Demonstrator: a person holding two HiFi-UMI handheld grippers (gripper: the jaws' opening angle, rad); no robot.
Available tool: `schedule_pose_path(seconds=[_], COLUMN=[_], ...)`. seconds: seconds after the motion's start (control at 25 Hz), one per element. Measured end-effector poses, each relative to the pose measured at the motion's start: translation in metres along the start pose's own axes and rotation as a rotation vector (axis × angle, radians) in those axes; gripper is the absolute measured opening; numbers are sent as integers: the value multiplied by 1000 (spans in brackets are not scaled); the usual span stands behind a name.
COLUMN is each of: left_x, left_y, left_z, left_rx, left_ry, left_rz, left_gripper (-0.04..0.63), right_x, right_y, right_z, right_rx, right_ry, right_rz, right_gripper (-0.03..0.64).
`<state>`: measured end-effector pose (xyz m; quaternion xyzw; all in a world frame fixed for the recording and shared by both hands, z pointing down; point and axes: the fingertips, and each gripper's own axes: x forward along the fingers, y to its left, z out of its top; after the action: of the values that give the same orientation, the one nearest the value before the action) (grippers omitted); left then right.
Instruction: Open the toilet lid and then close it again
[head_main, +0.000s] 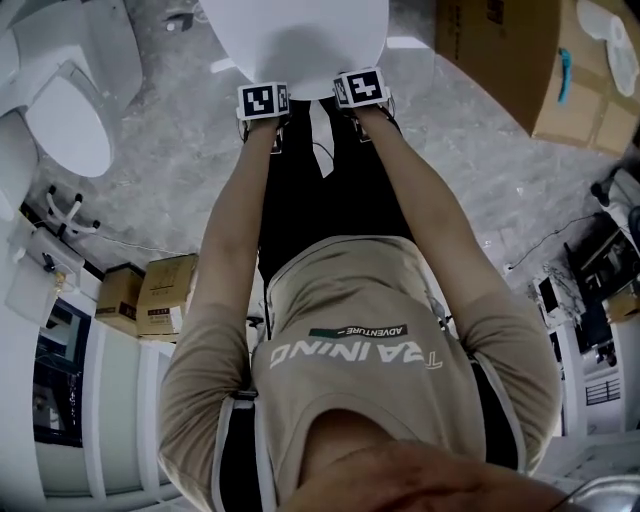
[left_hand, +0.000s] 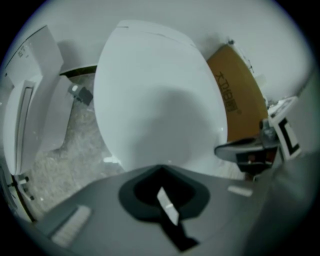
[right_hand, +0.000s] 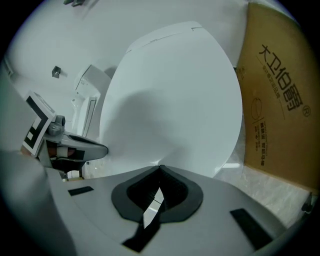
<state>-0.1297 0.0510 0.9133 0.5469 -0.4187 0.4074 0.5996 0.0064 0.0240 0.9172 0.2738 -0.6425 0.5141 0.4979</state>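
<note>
Right gripper view, findings:

- The right gripper (right_hand: 160, 168), light grey with a dark recess behind its tips, has its jaws together, meeting in a point at the near edge of the smooth white oval toilet lid (right_hand: 170, 95).
- The lid lies down and fills the centre.
- At left, the left gripper (right_hand: 96, 148) reaches toward the same edge. Its black-and-white marker cube (right_hand: 36, 125) is visible, but its jaw state is not clear here.
- A brown cardboard box with black print (right_hand: 280, 100) stands just right of the lid on a speckled grey floor (right_hand: 272, 187).
</note>
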Motion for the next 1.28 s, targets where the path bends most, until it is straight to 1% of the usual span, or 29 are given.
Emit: schedule_pose_path(seconds=[0.16, 0.28, 0.48, 0.64, 0.72, 0.84, 0.92, 0.96, 1.12, 1.28], left_x=[9, 15, 13, 13, 14, 11, 5, 0, -30, -70], left_y=[2, 4, 3, 3, 5, 3, 0, -2, -9, -20], left_z=[-2, -1, 0, 0, 1, 1, 3, 3, 8, 11], left_rx=[2, 8, 51, 75, 66, 25, 7, 10, 45, 67], left_ry=[6, 6, -33, -36, -27, -14, -14, -16, -45, -89], left_rz=[1, -4, 5, 18, 11, -9, -25, -26, -23, -37], left_gripper=[3, 3, 3, 3, 3, 3, 3, 3, 3, 3], right_x=[9, 12, 10, 10, 11, 6, -1, -6, -32, -74], right_y=[-3, -5, -4, -4, -3, -2, 0, 1, 7, 21], right_z=[-5, -5, -5, -4, -4, -1, 3, 4, 11, 22], right_rx=[4, 9, -10, -21, -24, -43, -65, -75, -101, -122], right_ry=[10, -13, -67, -67, -55, -46, -49, -50, -67, -108], right_rz=[-9, -21, -37, -30, -28, -41, -48, -51, -67, -79], right_gripper=[11, 11, 11, 11, 11, 11, 11, 11, 11, 11])
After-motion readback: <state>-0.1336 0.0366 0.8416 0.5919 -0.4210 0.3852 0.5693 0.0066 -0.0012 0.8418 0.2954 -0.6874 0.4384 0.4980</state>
